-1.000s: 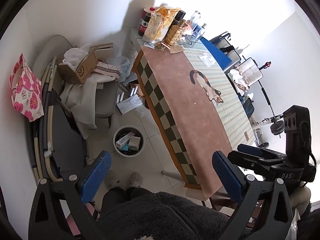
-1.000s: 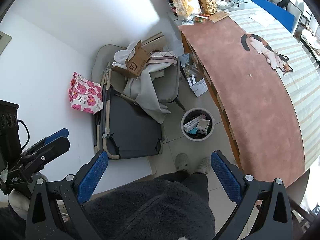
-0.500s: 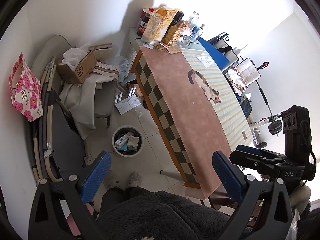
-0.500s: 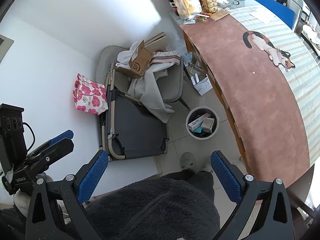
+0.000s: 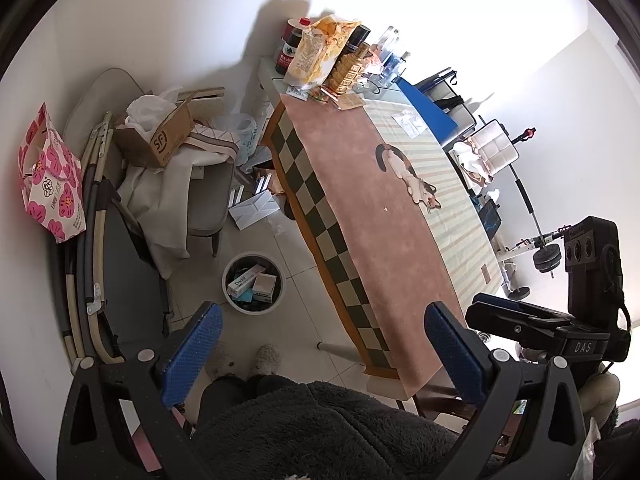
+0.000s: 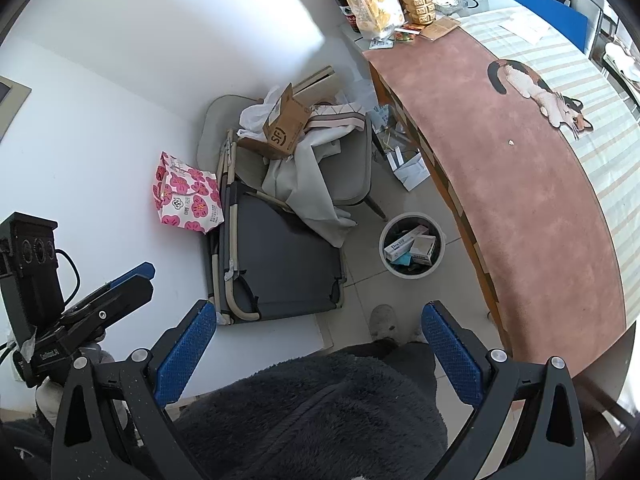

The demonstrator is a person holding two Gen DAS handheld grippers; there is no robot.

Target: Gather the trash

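Held high above the floor, both tongs are seen spread wide with nothing between their blue pads. The left tongs are aimed down over a dark fleece garment and a pair of grey slippers; the right tongs are aimed at much the same patch of floor, and each tool is caught at the edge of the other's view.

A round white trash bin is set on the tiled floor at about 11 o'clock from the left tongs, just beside the counter's hanging cloth. Small boxes are seen lying inside it, among them a long white one with blue lettering and a squarer pale one touching it. In the right wrist view the same bin is found at about 1 o'clock.

The counter is covered by a pinkish cloth with a checkered border and a cat picture. A tiny pale scrap is left on the cloth near the cat, well apart from the bin. At the far end, at 12 o'clock, a snack bag, bottles and packets are crowded together.

At 10 o'clock a chair is piled with fabric and a cardboard box; a flowered pink bag is leaned against the wall near a folded cot. White envelopes are scattered on the floor under the counter's edge.
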